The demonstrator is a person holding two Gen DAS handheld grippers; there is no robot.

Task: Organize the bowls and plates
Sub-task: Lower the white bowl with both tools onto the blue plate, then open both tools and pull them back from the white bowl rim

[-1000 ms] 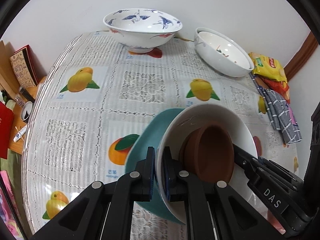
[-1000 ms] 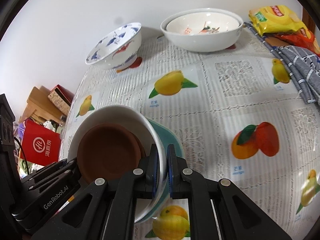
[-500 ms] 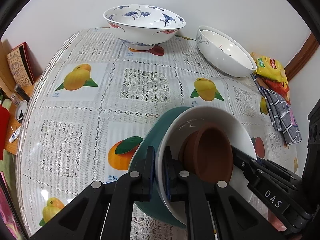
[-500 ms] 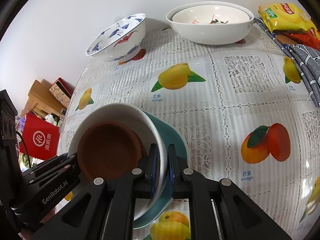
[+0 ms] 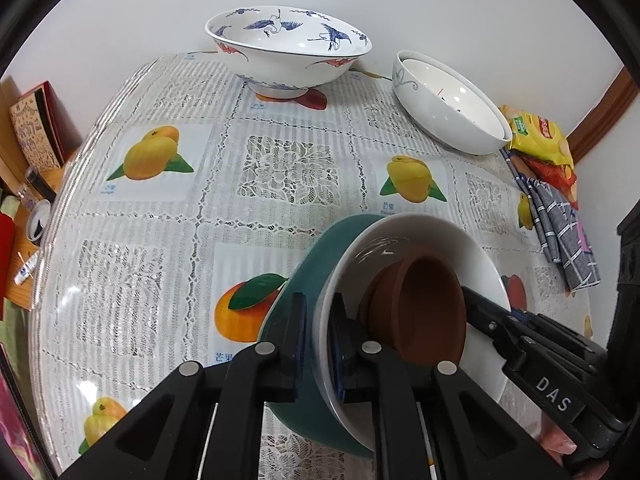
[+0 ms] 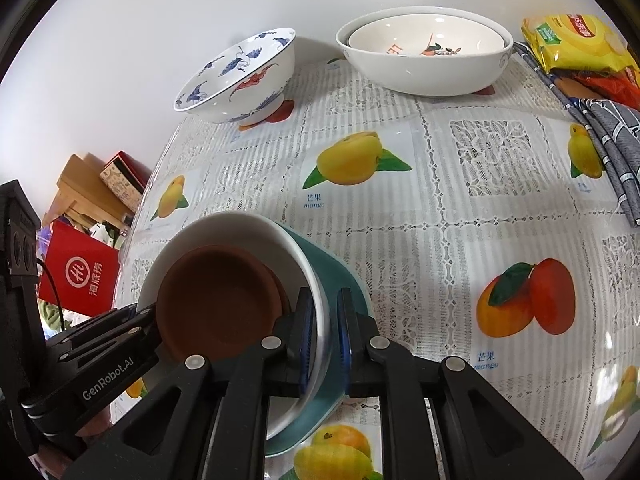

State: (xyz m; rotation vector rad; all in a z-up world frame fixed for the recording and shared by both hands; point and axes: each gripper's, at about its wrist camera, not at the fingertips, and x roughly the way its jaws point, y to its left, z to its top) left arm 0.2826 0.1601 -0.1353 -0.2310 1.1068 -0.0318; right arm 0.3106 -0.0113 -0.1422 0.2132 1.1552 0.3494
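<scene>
A stack of dishes is held between both grippers above the table: a teal plate [image 5: 320, 248] [image 6: 340, 276] at the bottom, a white bowl [image 5: 472, 248] [image 6: 224, 224] in it, and a brown dish [image 5: 424, 304] [image 6: 216, 300] inside that. My left gripper [image 5: 318, 340] is shut on the stack's left rim. My right gripper [image 6: 324, 340] is shut on its right rim. A crane-patterned bowl [image 5: 288, 52] [image 6: 240, 76] stands at the back. Two nested white bowls [image 5: 448, 108] [image 6: 424, 56] stand at the back right.
The table has a fruit-print lace cloth [image 5: 288, 172] [image 6: 480, 184]. Snack packets [image 5: 536, 136] [image 6: 576, 44] and a folded checked cloth [image 5: 560, 224] [image 6: 612, 136] lie at the right edge. Boxes [image 5: 36, 128] and a red bag [image 6: 80, 276] sit beyond the left edge.
Both grippers, still holding the stack, have moved forward toward the bowls at the back; the crane bowl and nested white bowls appear closer.
</scene>
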